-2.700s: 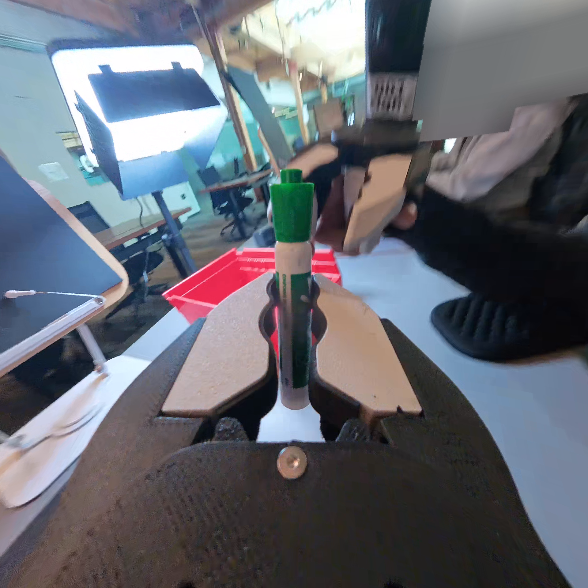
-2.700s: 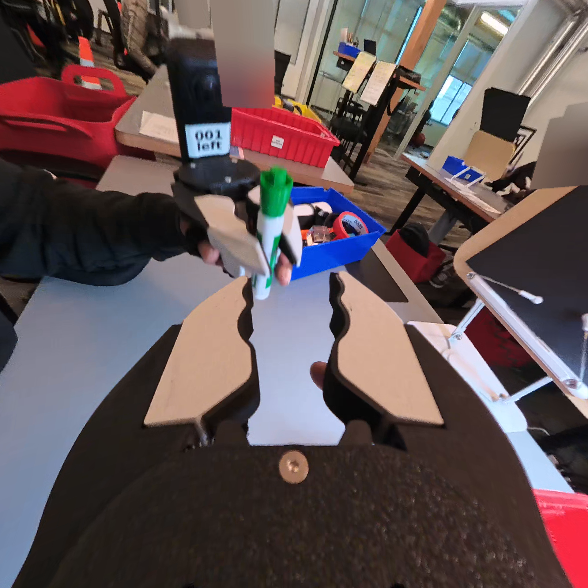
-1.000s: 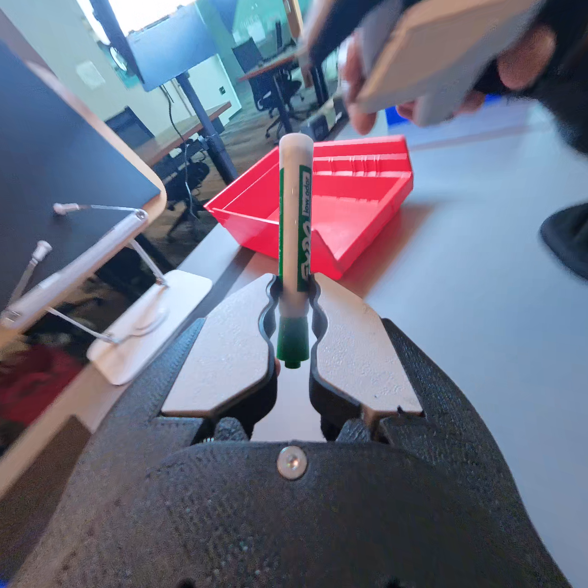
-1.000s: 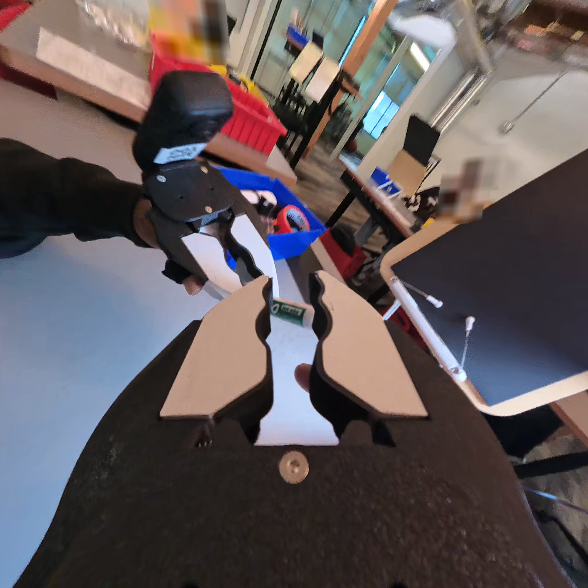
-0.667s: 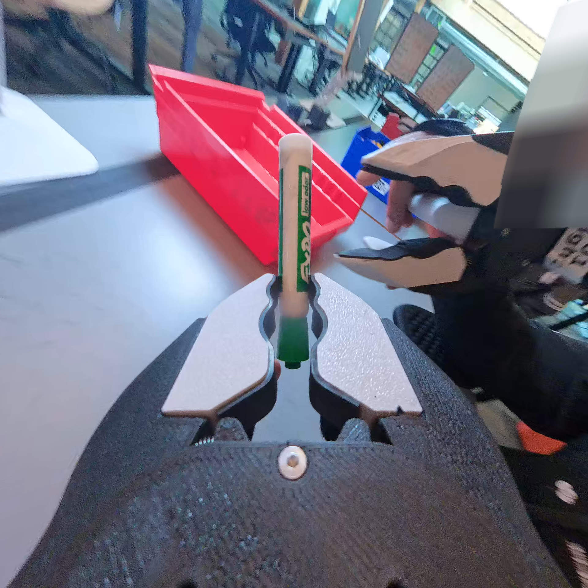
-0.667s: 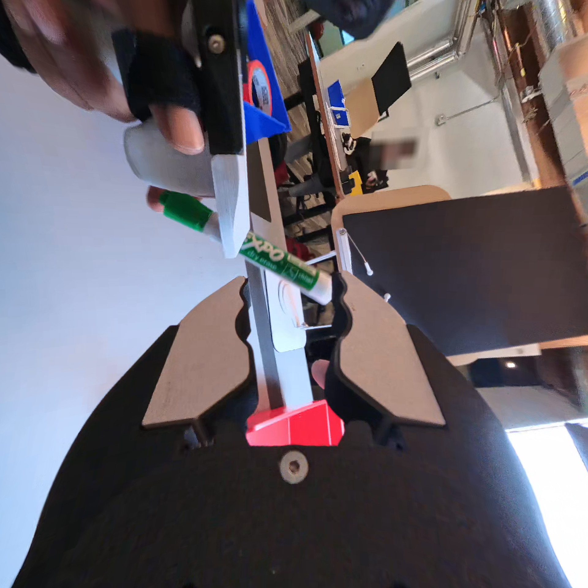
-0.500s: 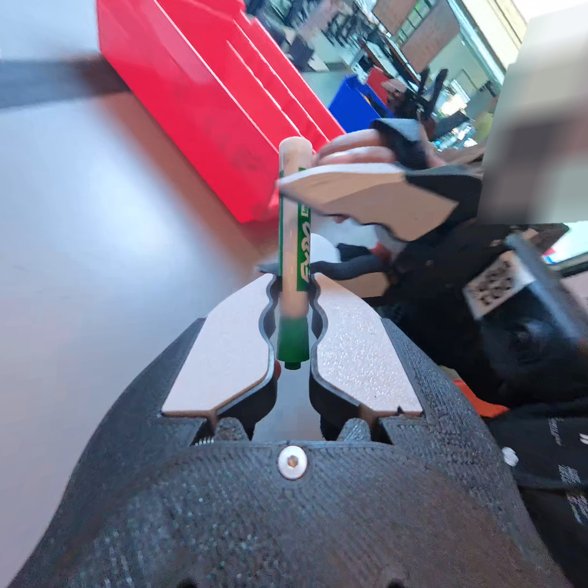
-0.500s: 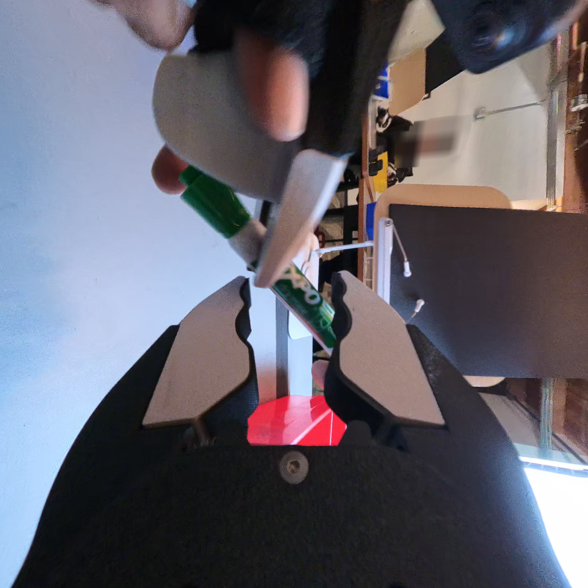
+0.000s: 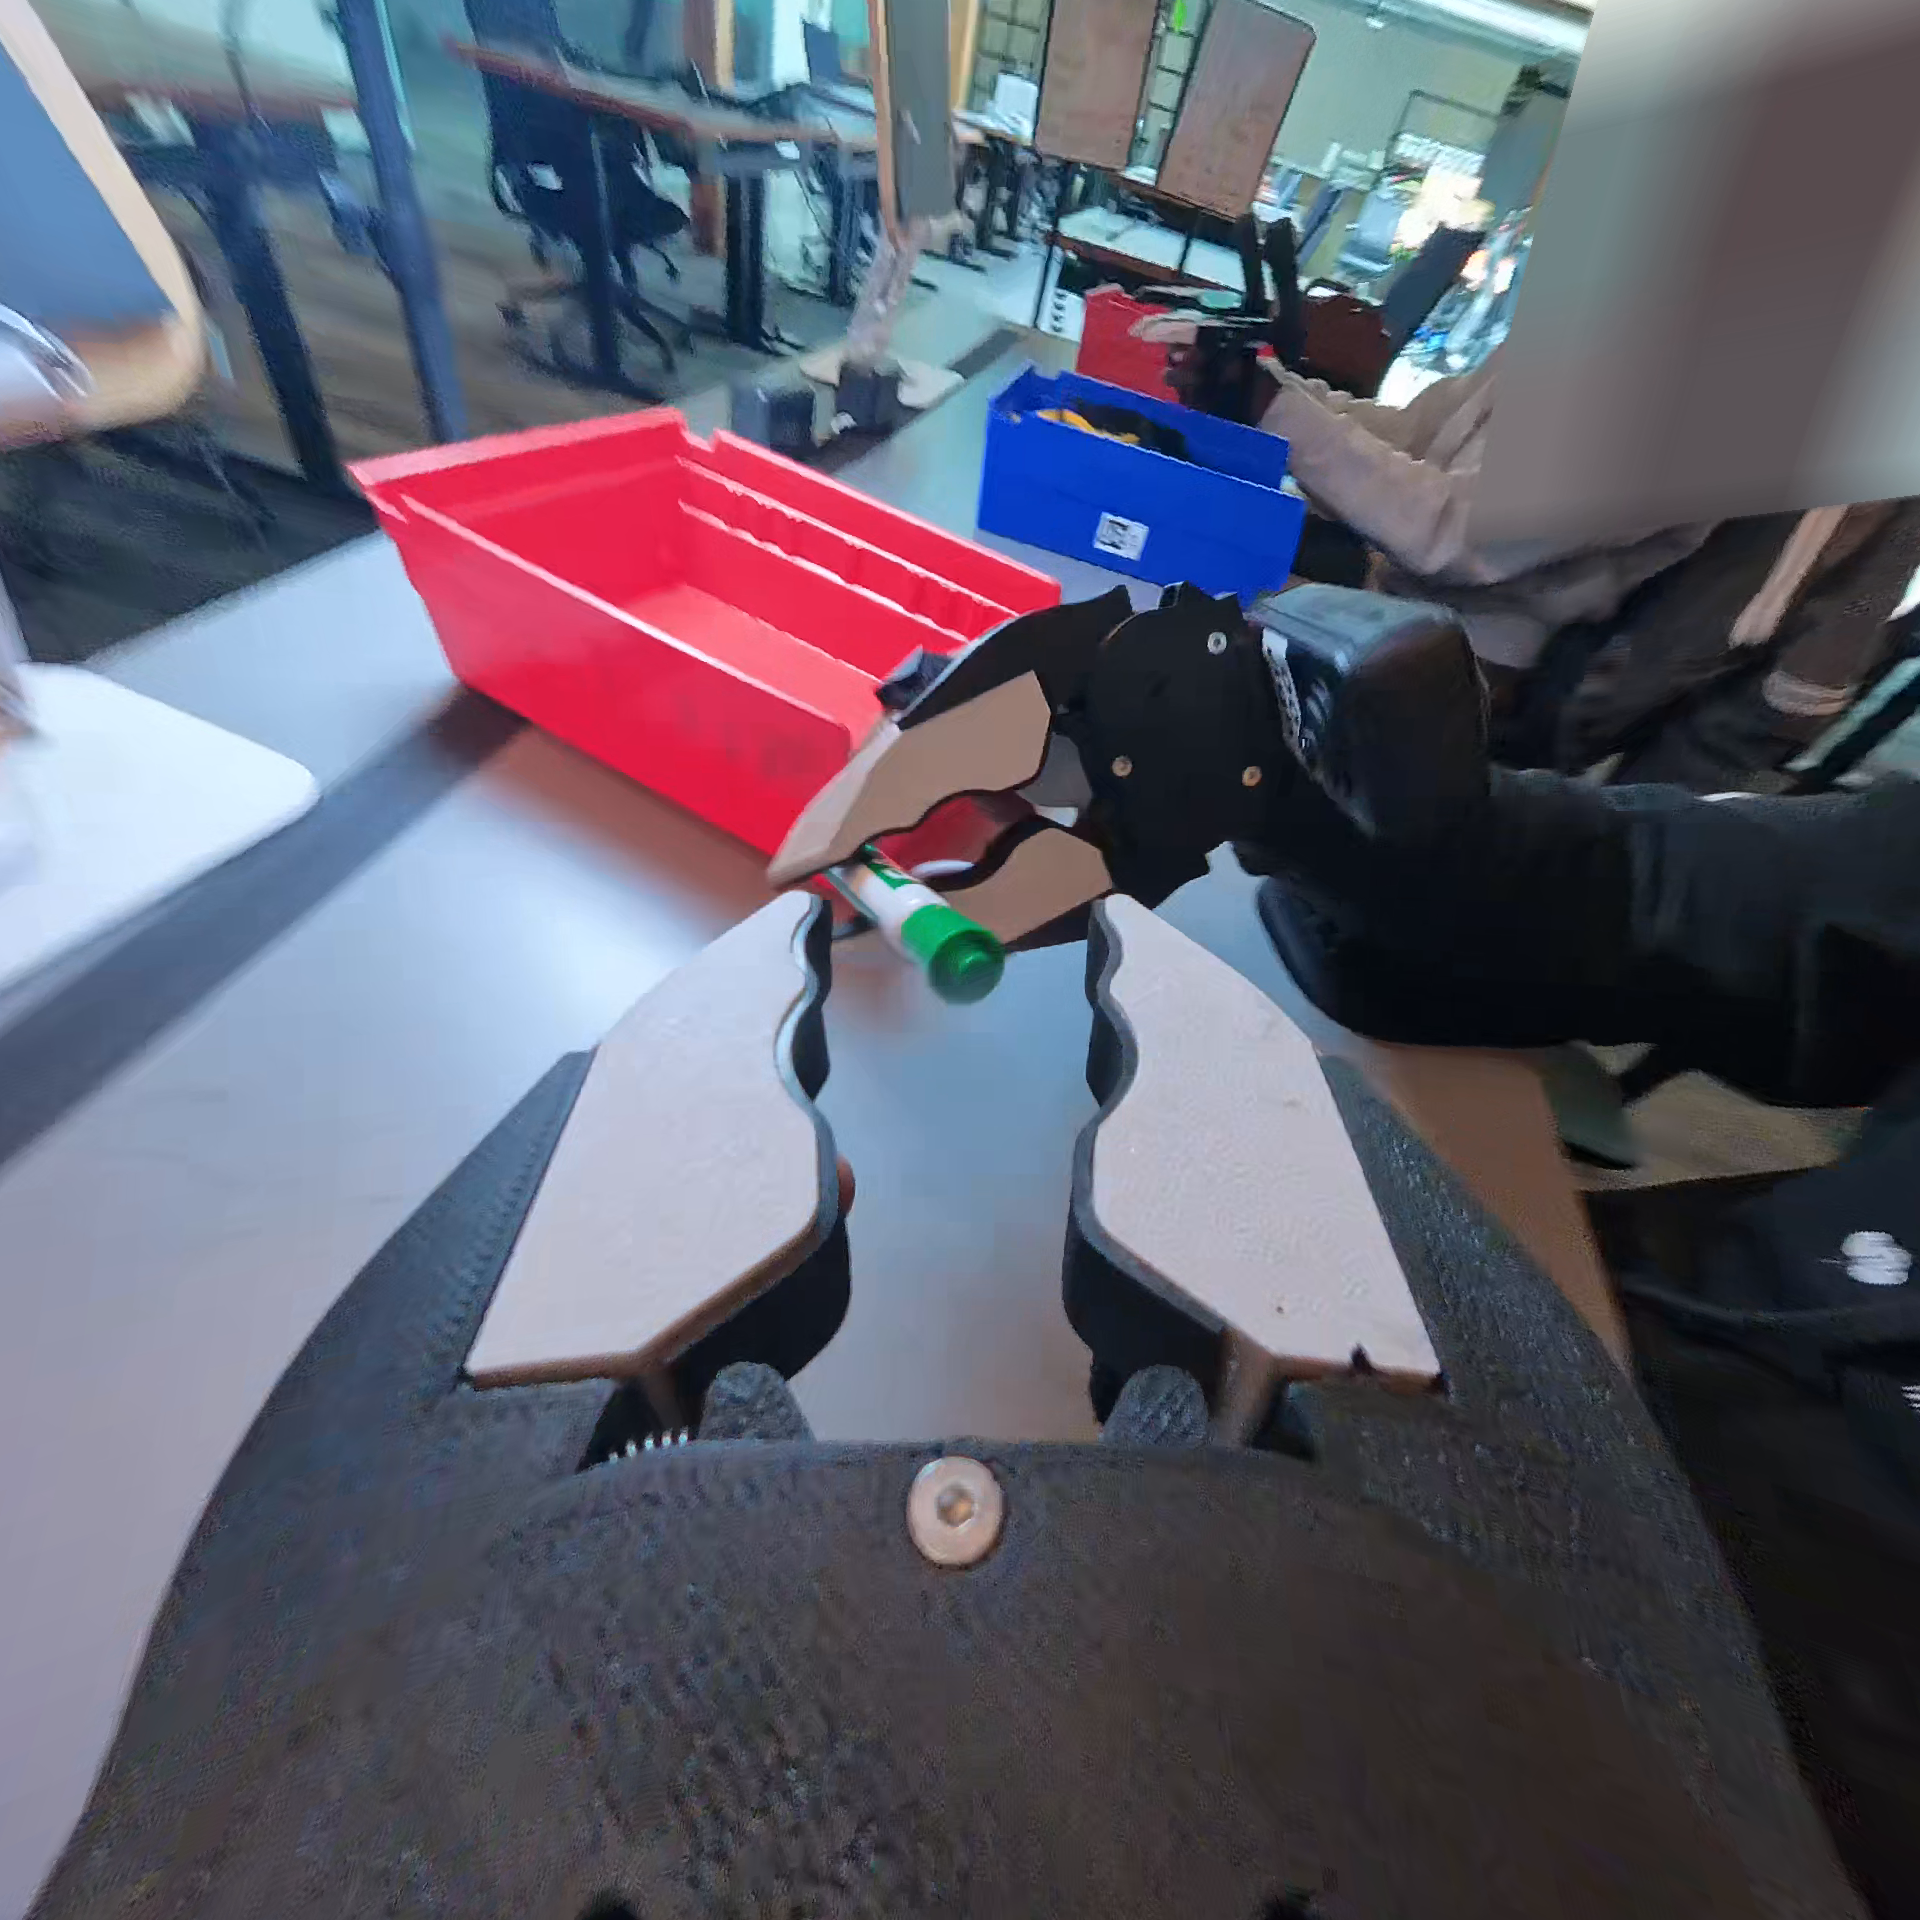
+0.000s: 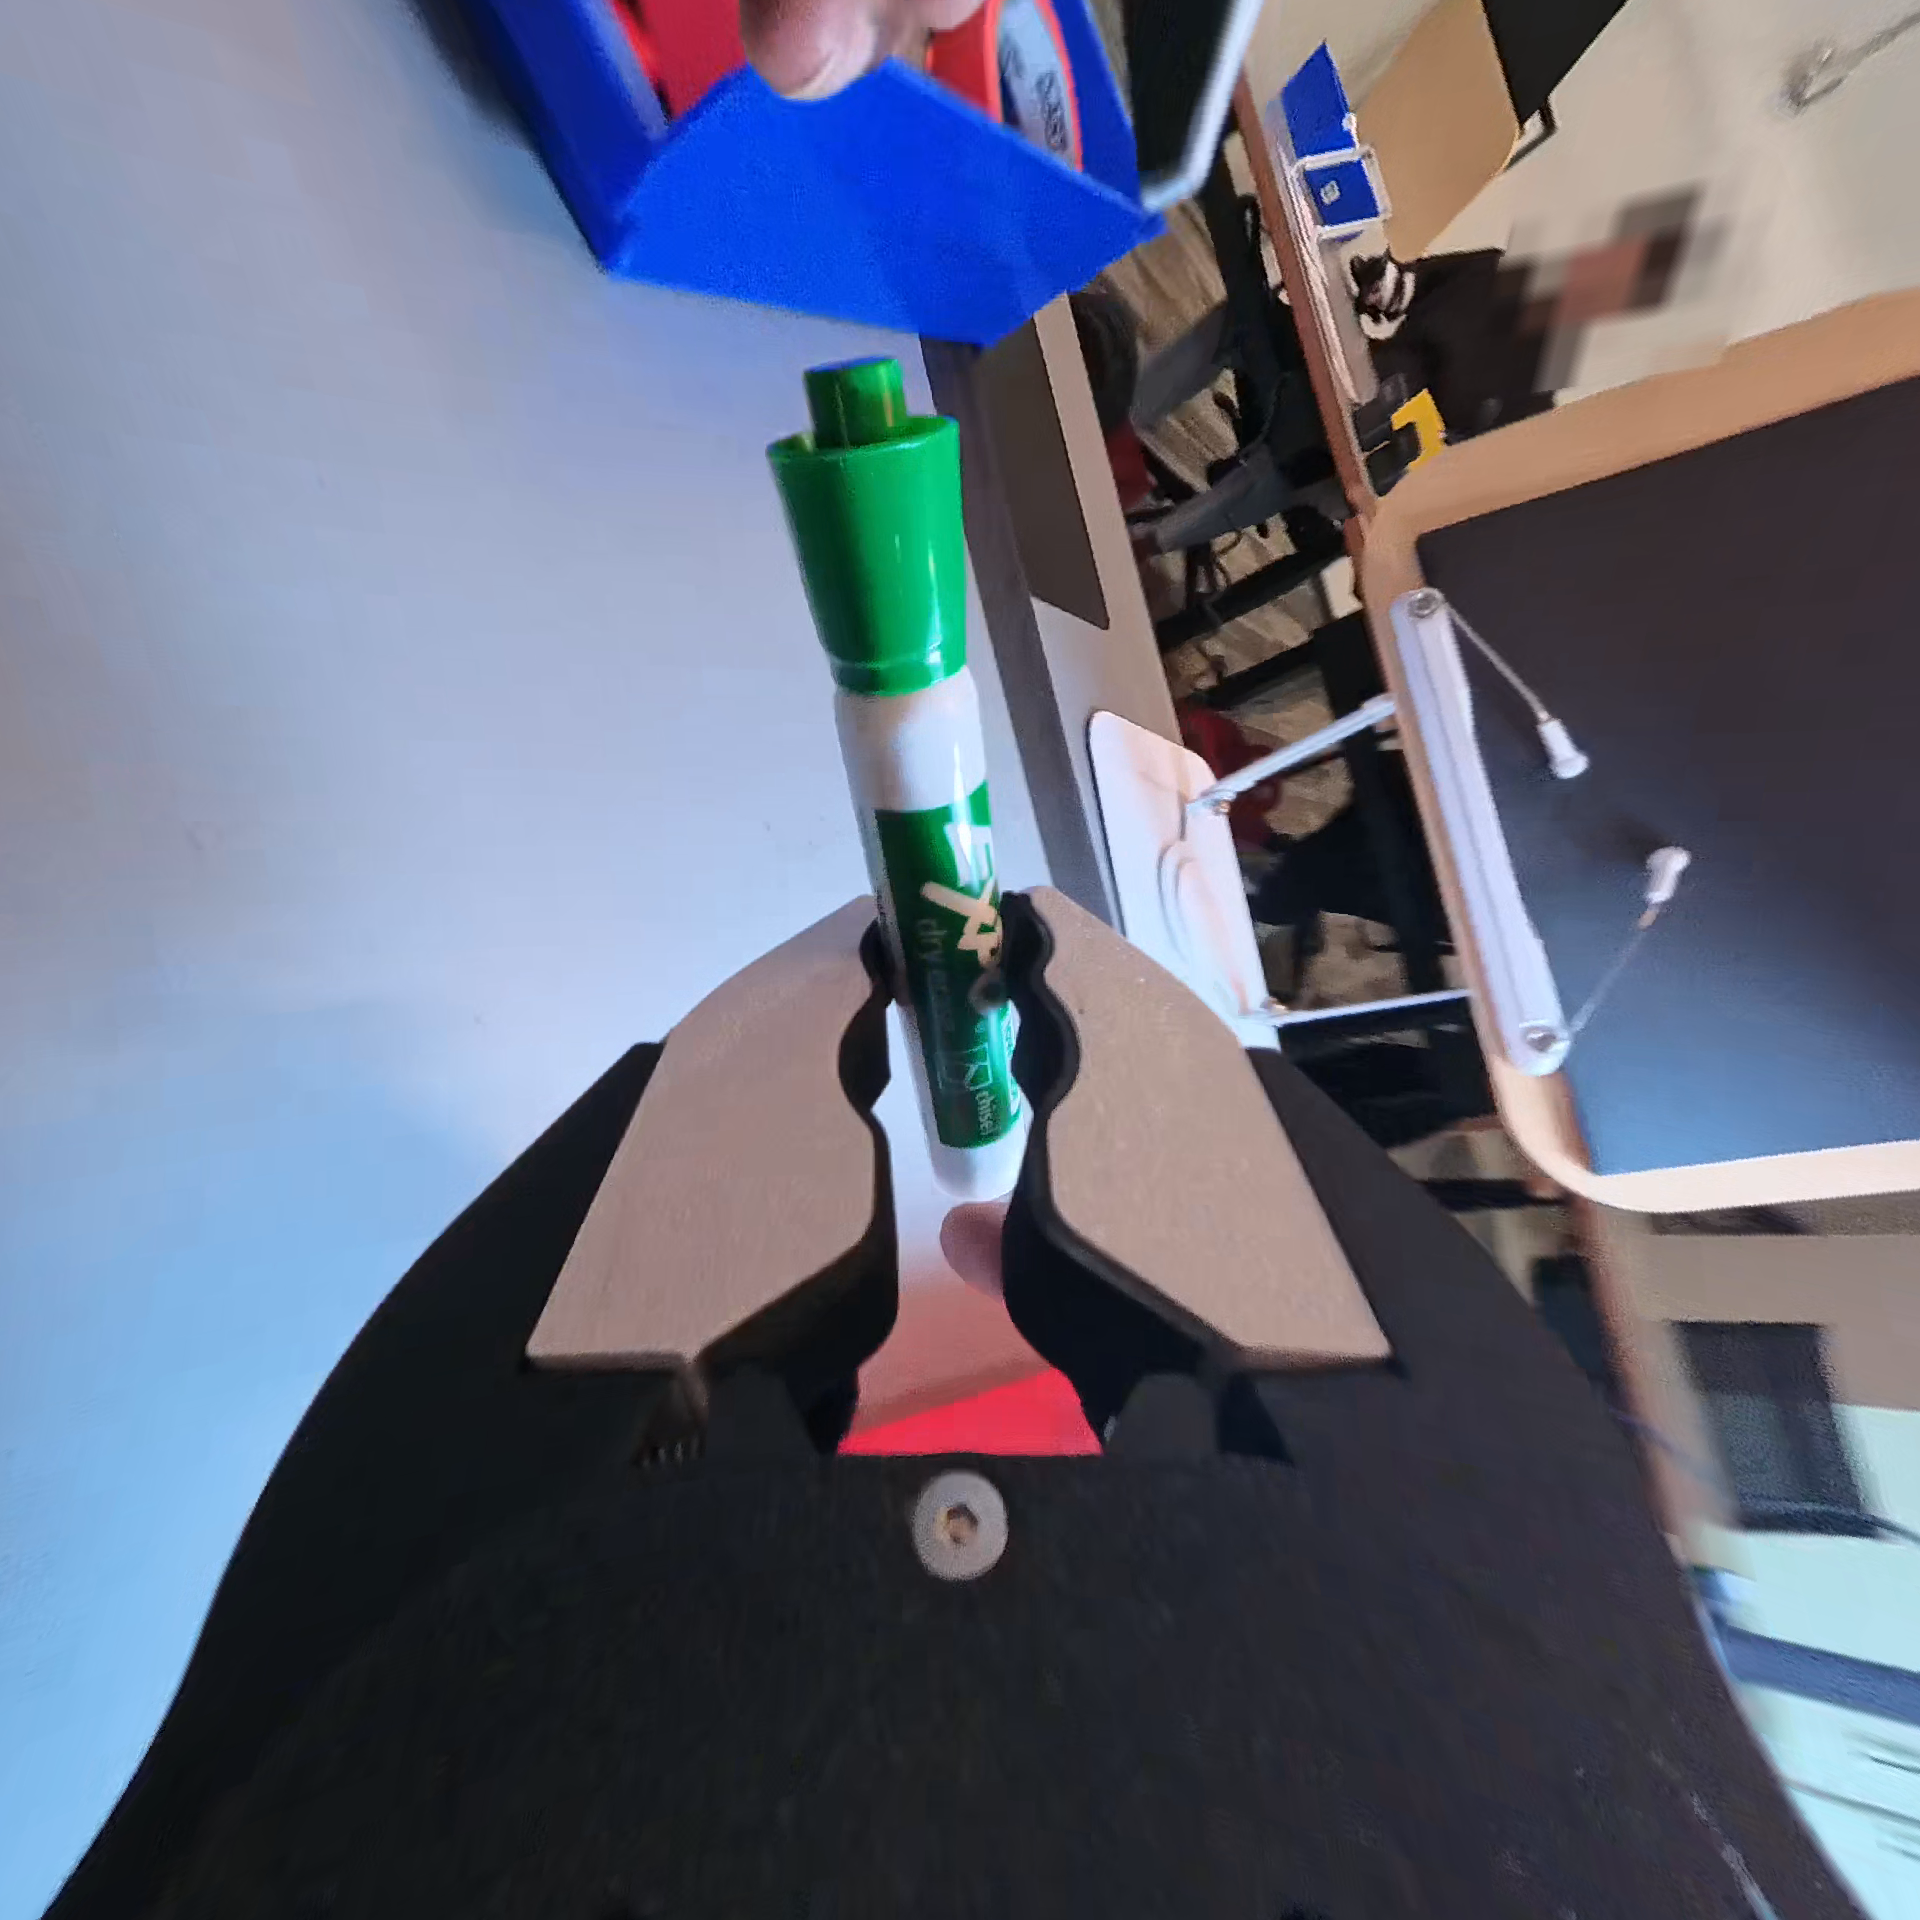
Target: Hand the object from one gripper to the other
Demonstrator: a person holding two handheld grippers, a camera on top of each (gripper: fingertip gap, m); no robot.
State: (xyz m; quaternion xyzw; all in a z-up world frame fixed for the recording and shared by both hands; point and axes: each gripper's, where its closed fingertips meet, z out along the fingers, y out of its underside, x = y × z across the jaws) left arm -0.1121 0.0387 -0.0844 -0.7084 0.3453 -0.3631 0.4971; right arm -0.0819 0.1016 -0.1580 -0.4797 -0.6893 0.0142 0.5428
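While our left gripper (image 9: 951, 961) stands spread with nothing between its fingers, we see a red bin (image 9: 665, 613) on the grey table (image 9: 260, 1018) at ten o'clock from it. At one o'clock our right gripper (image 9: 821, 868) pinches the green marker (image 9: 920, 920), cap pointing back toward us. In the right wrist view, the right gripper (image 10: 945, 935) clamps the marker (image 10: 914, 748) by its barrel, with a blue bin (image 10: 862, 218) at twelve o'clock.

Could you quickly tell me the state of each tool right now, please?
Left tool: open, empty.
Right tool: shut on the green dry-erase marker.
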